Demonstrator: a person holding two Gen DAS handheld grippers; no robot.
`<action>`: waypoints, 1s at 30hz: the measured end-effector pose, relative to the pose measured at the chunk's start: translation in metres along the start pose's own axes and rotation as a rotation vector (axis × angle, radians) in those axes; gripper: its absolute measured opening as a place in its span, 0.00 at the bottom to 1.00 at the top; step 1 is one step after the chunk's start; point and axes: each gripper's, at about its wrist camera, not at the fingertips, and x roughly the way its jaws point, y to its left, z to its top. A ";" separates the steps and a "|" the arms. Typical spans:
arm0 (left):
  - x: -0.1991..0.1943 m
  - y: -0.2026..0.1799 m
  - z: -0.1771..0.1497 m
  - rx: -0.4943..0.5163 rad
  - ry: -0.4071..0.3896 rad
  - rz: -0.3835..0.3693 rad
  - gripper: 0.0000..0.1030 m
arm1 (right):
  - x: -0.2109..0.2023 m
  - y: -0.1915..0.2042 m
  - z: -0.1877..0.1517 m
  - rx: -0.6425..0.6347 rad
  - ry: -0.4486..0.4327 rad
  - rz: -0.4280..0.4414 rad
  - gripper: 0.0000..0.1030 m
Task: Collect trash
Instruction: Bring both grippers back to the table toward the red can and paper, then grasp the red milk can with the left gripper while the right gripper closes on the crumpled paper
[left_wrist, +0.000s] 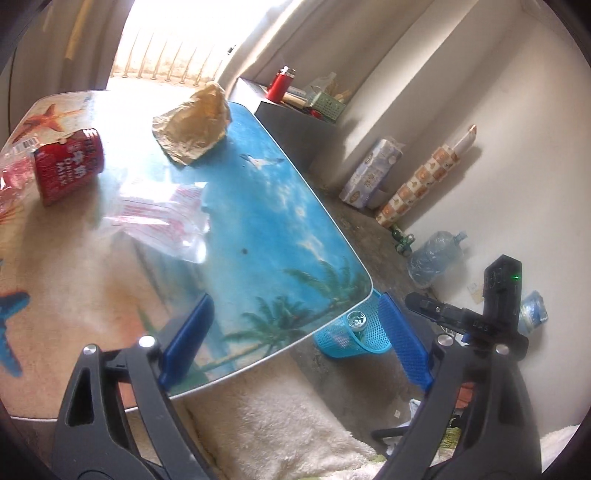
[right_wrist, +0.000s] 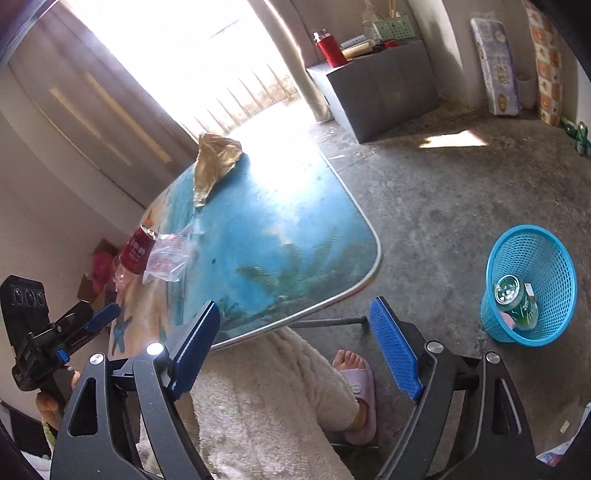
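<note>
Left to right on the tabletop (left_wrist: 280, 206): 1 crumpled pink-tinted wrapper (left_wrist: 13, 177) at the far-left edge, 1 red can (left_wrist: 68, 166) lying on its side just beside it, 1 clear plastic bag with red print (left_wrist: 166, 218) near the middle, and 1 crumpled brown paper bag (left_wrist: 195, 125) at the far side toward the window. That makes 4 pieces of trash left on the surface.

The left tongs (left_wrist: 295, 339) stand spread with nothing between them, hovering over the near edge. The clear bag lies ahead and left of them, its long axis running roughly across their line of reach; the can's long axis slants from lower left to upper right.

The right tongs (right_wrist: 295, 350) are likewise spread and empty, out past the table's near corner toward the floor side. To their right stands 1 blue mesh basket (right_wrist: 532, 243) on the floor, holding 1 green can (right_wrist: 517, 302) and some smaller scraps I cannot make out.

The left tongs look nearer all 4 pieces, so the next pick probably falls to them.
</note>
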 end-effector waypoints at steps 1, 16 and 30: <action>-0.008 0.010 0.002 -0.011 -0.014 0.011 0.84 | 0.004 0.010 0.002 -0.018 0.004 0.012 0.79; -0.075 0.098 0.059 -0.064 -0.214 0.245 0.88 | 0.082 0.153 0.097 -0.338 0.020 0.080 0.79; -0.038 0.128 0.122 0.017 -0.242 0.400 0.89 | 0.220 0.192 0.233 -0.347 0.082 0.066 0.82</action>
